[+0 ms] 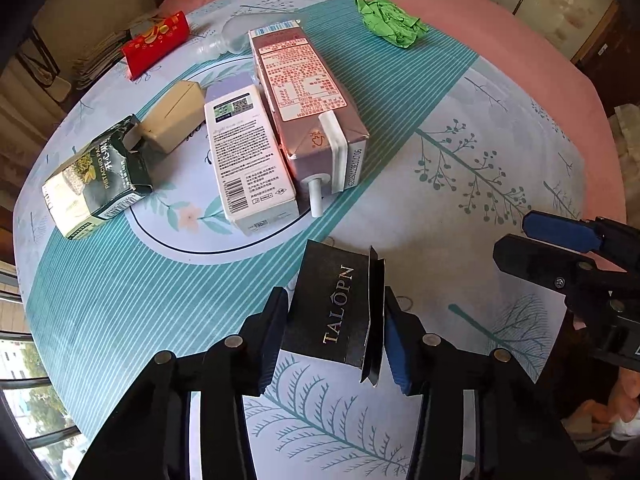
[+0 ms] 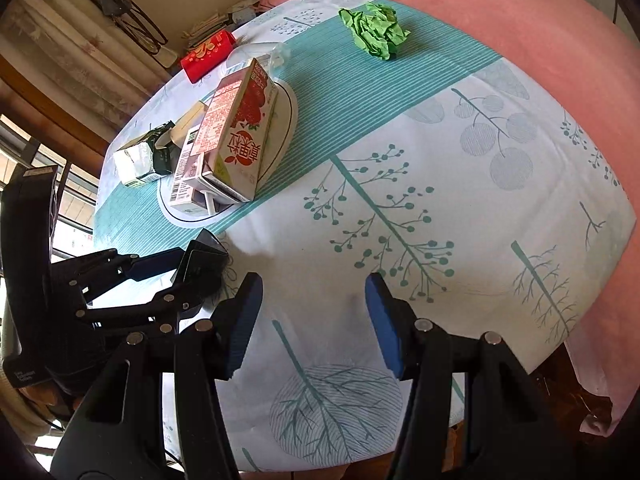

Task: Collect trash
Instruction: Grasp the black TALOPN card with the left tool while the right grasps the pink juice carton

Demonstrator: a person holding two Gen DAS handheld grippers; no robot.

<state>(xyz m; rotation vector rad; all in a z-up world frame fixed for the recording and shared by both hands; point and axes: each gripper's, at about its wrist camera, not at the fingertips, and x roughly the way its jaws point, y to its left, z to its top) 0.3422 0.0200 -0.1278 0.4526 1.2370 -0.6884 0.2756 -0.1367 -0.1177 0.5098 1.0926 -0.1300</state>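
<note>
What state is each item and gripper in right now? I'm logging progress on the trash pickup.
left gripper: shut on the black box
black box: held, end flap loose
right gripper: open, empty
milk carton: lying flat, straw out
white box: lying flat
green pistachio box: torn open
green paper: crumpled
clear bottle: on its side

"TALOPN" in gold on the black box [image 1: 336, 312], "PISTACHIO" on the dark green carton [image 1: 96, 178], "FSC" on the milk carton [image 1: 308, 108]
</note>
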